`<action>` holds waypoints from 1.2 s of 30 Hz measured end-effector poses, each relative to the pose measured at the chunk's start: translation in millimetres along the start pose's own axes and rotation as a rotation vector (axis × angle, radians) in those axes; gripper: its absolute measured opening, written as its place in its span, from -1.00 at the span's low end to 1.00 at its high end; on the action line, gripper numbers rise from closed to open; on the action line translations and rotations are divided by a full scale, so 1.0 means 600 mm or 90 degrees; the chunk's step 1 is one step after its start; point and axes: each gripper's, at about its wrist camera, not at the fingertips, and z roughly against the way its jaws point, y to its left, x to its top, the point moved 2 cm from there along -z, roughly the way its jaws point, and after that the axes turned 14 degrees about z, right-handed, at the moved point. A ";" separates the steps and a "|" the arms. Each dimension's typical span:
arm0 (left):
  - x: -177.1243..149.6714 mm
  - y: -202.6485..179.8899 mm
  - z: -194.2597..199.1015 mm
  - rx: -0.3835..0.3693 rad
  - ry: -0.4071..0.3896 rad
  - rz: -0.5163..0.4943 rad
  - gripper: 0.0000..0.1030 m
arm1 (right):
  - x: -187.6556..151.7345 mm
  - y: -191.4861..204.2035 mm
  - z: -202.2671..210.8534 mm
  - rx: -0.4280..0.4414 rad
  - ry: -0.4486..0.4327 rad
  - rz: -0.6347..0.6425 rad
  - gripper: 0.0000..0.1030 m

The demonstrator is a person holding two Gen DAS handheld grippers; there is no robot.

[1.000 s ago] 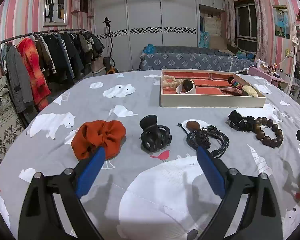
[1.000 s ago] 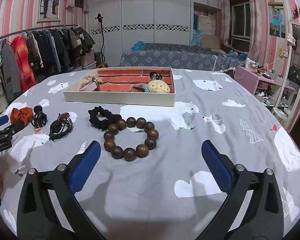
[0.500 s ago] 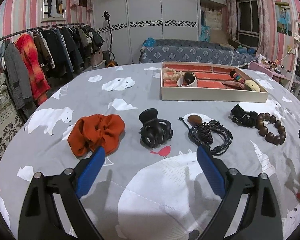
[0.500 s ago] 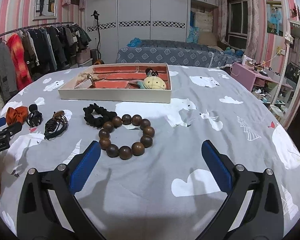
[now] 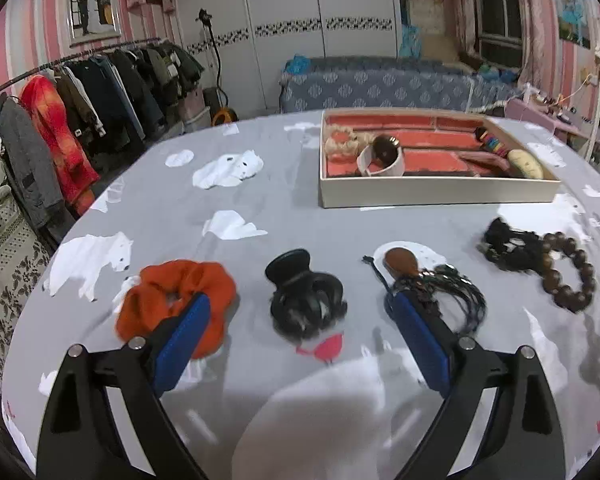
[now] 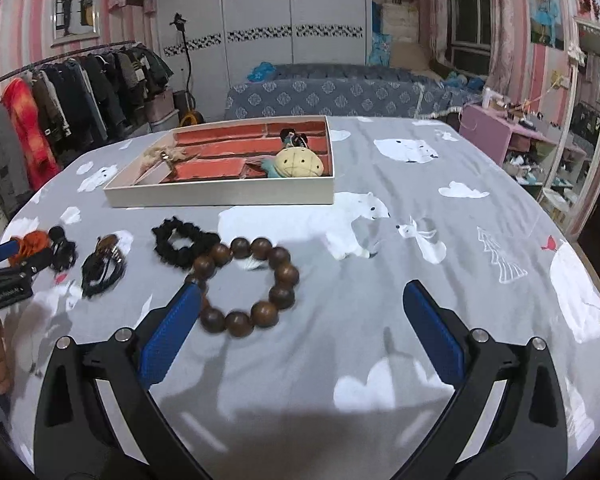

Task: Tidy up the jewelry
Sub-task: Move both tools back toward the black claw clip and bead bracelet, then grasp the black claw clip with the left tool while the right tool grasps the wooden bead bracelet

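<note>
On the grey bear-print cloth lie an orange scrunchie, a black claw clip, a dark cord bracelet with a brown stone, a black scrunchie and a brown wooden bead bracelet. My left gripper is open just before the claw clip. My right gripper is open, its left finger beside the bead bracelet. The black scrunchie touches the beads. A white tray with red lining holds several pieces.
The tray stands at the back of the table. A clothes rack is at the left, a bed behind. My left gripper and a hand show at the left edge of the right wrist view.
Both grippers have moved forward and lower toward the items; the claw clip and the bead bracelet look larger and nearer. Both stay open.
</note>
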 end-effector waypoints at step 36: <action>0.018 0.011 -0.019 -0.080 0.030 0.012 -0.12 | 0.035 0.007 -0.038 0.048 0.017 -0.011 -0.61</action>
